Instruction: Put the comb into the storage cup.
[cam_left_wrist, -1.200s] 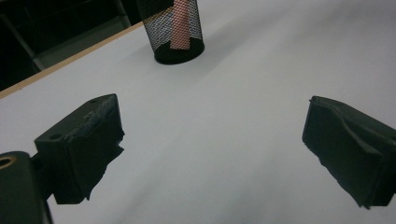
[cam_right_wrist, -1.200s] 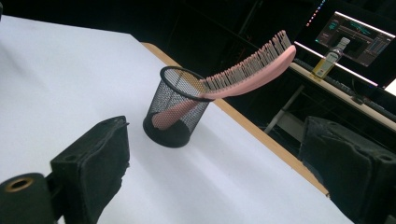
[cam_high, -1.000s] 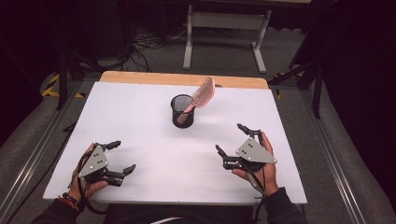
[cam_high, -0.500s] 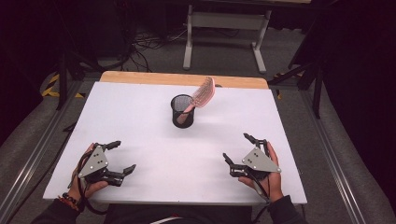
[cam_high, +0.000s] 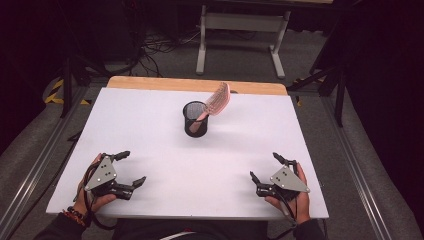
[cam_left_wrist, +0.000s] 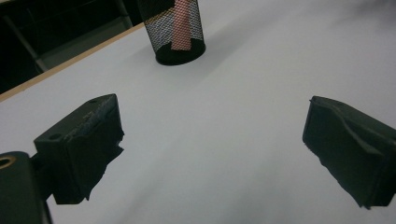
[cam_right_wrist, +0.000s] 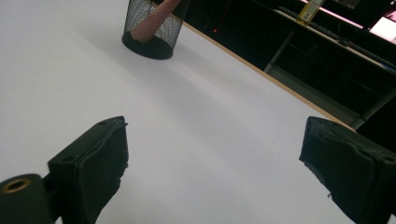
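Pink plastic hairbrush (cam_high: 217, 100) handle-down in black mesh cylindrical cup (cam_high: 195, 119), leaning toward 1 o'clock, at 12 o'clock on white surface (cam_high: 165, 150). Left claw (cam_high: 131, 168) at 7 o'clock, released, empty, jaws wide apart. Right claw (cam_high: 265, 167) at 5 o'clock, likewise released and empty, well apart from cup.

A white bench (cam_high: 150, 125) with a wooden far edge (cam_high: 150, 83) stands on grey carpet (cam_high: 240, 55). Beyond it a pale metal desk frame (cam_high: 240, 22) rises in a dim, dark room, with black cables (cam_high: 160, 45) tangled on the floor. Yellow-black tape (cam_high: 54, 92) marks the floor at left, and metal rails (cam_high: 30, 172) flank the bench.
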